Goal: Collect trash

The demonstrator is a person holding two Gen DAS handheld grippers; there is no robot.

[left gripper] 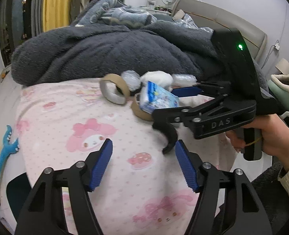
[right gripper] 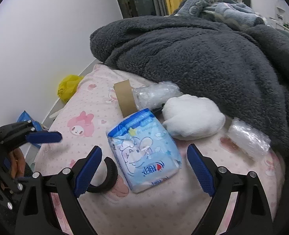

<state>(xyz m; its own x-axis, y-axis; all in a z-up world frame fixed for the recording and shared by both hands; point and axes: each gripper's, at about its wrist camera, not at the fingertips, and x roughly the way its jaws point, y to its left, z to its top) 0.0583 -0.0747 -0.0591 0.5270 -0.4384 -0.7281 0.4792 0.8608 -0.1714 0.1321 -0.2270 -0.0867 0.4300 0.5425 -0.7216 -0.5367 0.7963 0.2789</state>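
Trash lay bunched in the middle of both views, on a pink cartoon-print bedsheet (right gripper: 70,129), close against a dark grey fleece blanket (right gripper: 203,58) heaped across the upper part of each frame. Nearest the right gripper (right gripper: 144,168) was a blue and white tissue pack (right gripper: 144,150), lying flat between its two blue pads without touching either. Behind the pack stood a cardboard tape ring (right gripper: 124,98), two crumpled clear plastic wraps (right gripper: 154,94) and a white wad (right gripper: 191,117). The items seemed gathered in one spot so they could be picked up one by one.

The right gripper's jaws were spread wide and held nothing; it reached in from the right of the left wrist view, a hand (left gripper: 272,135) wrapped round its handle, apparently lined up to close on the pack. The left gripper (left gripper: 144,162) hung low at the bottom centre of its own view, jaws also wide apart and empty, over bare sheet, well short of the pile.
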